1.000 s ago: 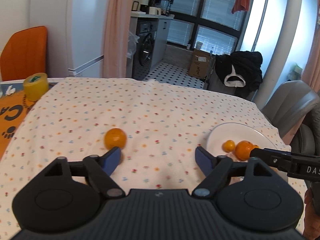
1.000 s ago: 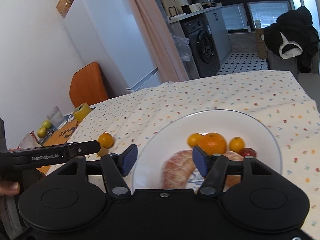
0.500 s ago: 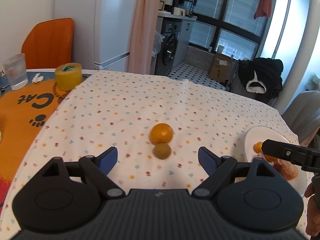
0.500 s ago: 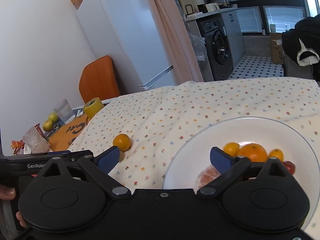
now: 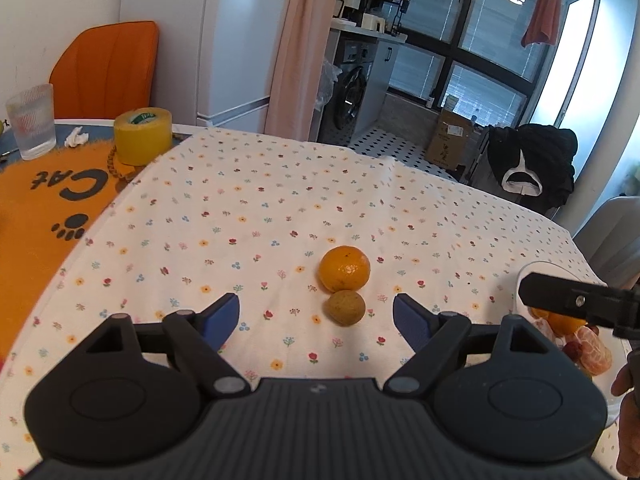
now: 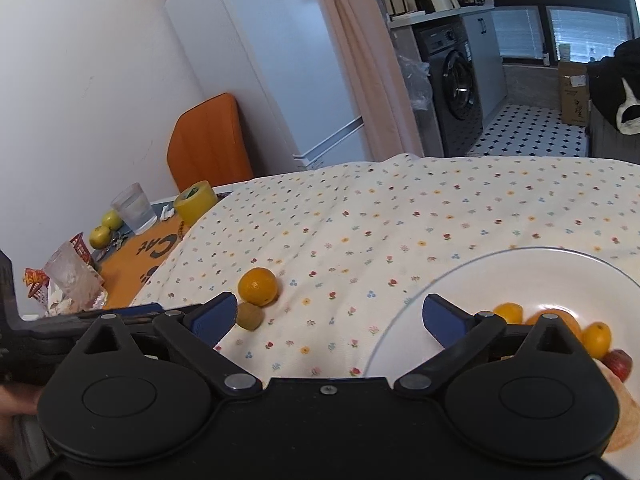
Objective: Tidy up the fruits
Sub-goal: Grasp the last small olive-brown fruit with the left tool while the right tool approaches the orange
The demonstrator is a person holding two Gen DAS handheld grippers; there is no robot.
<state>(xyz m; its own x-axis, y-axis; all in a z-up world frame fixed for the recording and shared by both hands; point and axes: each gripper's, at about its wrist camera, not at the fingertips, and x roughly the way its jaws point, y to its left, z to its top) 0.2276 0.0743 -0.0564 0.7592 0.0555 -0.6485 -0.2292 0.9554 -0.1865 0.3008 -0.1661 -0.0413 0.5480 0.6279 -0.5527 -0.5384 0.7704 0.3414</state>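
touching: round orange (image 5: 344,269) w/ small brownish-green fruit (image 5: 344,307)

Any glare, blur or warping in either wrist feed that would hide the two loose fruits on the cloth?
Left wrist view: orange and smaller brownish fruit are sharp; bright windows wash out the upper right only. Right wrist view: slightly softer, both fruits readable, fisheye bends the plate rim and edges.
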